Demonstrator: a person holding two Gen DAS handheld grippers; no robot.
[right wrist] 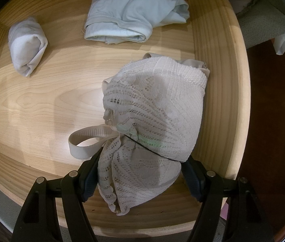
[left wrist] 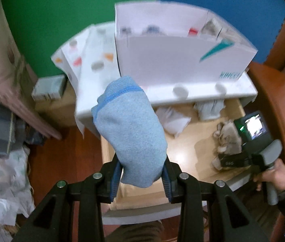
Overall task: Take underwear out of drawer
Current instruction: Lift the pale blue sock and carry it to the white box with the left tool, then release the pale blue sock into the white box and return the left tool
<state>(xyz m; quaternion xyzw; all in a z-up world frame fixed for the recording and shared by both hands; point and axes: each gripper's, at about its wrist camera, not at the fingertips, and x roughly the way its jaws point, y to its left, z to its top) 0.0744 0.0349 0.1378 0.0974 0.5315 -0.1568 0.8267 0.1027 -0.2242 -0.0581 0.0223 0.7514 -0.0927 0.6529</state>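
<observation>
Left wrist view: the left gripper (left wrist: 142,178) clamps a folded blue underwear piece (left wrist: 131,129), held in the air above the open wooden drawer (left wrist: 190,149) of a white cabinet (left wrist: 182,97) topped by a white box (left wrist: 174,58). The right gripper (left wrist: 243,141), held by a hand (left wrist: 275,178), reaches into the drawer.

Right wrist view: the right gripper (right wrist: 140,178) straddles a beige lace garment (right wrist: 152,121) lying on the drawer floor (right wrist: 47,100); whether its pads press the lace is unclear. 2 more folded pieces lie farther back: a pale blue one (right wrist: 134,16) and a white roll (right wrist: 27,46).
</observation>
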